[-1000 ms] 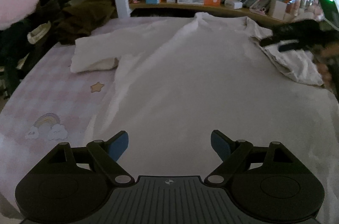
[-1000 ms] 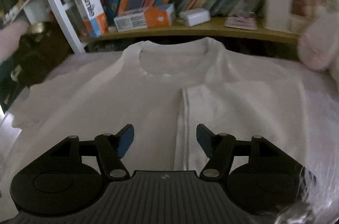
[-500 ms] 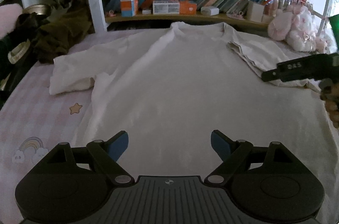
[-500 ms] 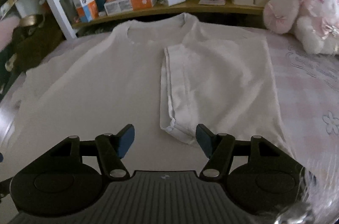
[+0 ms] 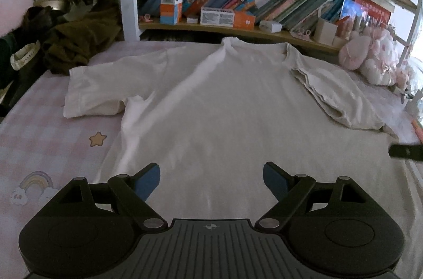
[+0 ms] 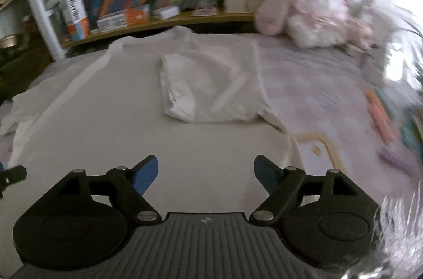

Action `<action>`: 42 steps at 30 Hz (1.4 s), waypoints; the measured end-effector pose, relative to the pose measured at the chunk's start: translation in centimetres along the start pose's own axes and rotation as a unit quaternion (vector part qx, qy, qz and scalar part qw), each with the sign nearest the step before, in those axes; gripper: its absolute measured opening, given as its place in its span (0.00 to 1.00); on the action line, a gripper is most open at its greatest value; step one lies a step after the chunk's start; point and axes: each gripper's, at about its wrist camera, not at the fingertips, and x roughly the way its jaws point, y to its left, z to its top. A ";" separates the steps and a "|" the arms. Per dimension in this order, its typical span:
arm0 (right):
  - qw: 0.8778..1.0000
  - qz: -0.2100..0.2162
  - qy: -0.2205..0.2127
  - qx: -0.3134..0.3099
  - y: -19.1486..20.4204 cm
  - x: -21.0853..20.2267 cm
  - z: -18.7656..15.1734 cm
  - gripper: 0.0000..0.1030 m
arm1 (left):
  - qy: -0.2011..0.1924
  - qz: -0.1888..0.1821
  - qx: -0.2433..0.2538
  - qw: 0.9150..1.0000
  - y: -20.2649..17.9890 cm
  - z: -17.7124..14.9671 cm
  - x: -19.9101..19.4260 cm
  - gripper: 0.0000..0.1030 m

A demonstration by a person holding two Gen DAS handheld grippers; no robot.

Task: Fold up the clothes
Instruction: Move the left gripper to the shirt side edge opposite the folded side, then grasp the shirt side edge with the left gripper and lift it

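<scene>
A white T-shirt (image 5: 224, 110) lies flat on the pink checked bed, neck toward the bookshelf. Its right sleeve (image 5: 335, 94) is folded inward onto the body; the left sleeve (image 5: 97, 88) is still spread out. My left gripper (image 5: 211, 180) hovers open over the shirt's lower body with nothing between its blue pads. In the right wrist view the same shirt (image 6: 127, 125) fills the left, with the folded sleeve (image 6: 208, 83) ahead. My right gripper (image 6: 205, 174) is over the shirt's lower right part, jaws opening, with nothing between them. Its tip (image 5: 405, 152) shows at the left view's right edge.
A bookshelf (image 5: 238, 4) with books and boxes runs along the far edge. Dark clothes (image 5: 76, 41) are piled at the far left. Pink plush toys (image 5: 370, 59) sit at the far right. Pens or markers (image 6: 380, 115) lie on the bed to the right.
My right gripper has drawn back from the folded sleeve toward the shirt's lower right, and its jaws stand wider. The left gripper has tilted slightly; its jaws are unchanged.
</scene>
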 end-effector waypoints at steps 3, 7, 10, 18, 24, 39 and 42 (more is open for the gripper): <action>1.000 -0.017 -0.008 0.005 0.3 -0.8 -0.7 0.86 | 0.000 -0.005 0.001 1.000 0.2 0.1 0.0 0.85; 1.000 -0.029 -0.010 0.003 0.8 -1.2 -1.1 0.87 | 0.006 -0.015 0.009 1.000 0.2 0.1 0.3 0.85; 1.000 -0.027 -0.006 -0.006 1.6 -1.4 -1.4 0.89 | 0.007 -0.018 0.012 1.000 0.4 0.1 0.3 0.85; 0.999 -0.029 0.005 -0.028 3.8 -2.0 -2.2 0.93 | 0.017 -0.041 0.014 0.999 1.4 -0.2 0.4 0.85; 0.999 -0.029 0.015 -0.030 4.8 -2.2 -2.7 0.93 | 0.013 -0.044 0.009 0.999 2.6 -0.3 0.3 0.85; 0.997 -0.004 0.005 -0.071 8.8 -2.0 -2.2 0.93 | 0.007 -0.012 -0.045 0.999 8.8 0.9 0.7 0.85; 0.997 0.001 0.008 -0.078 9.3 -1.7 -2.2 0.93 | 0.005 -0.014 -0.084 0.996 10.6 1.3 1.1 0.83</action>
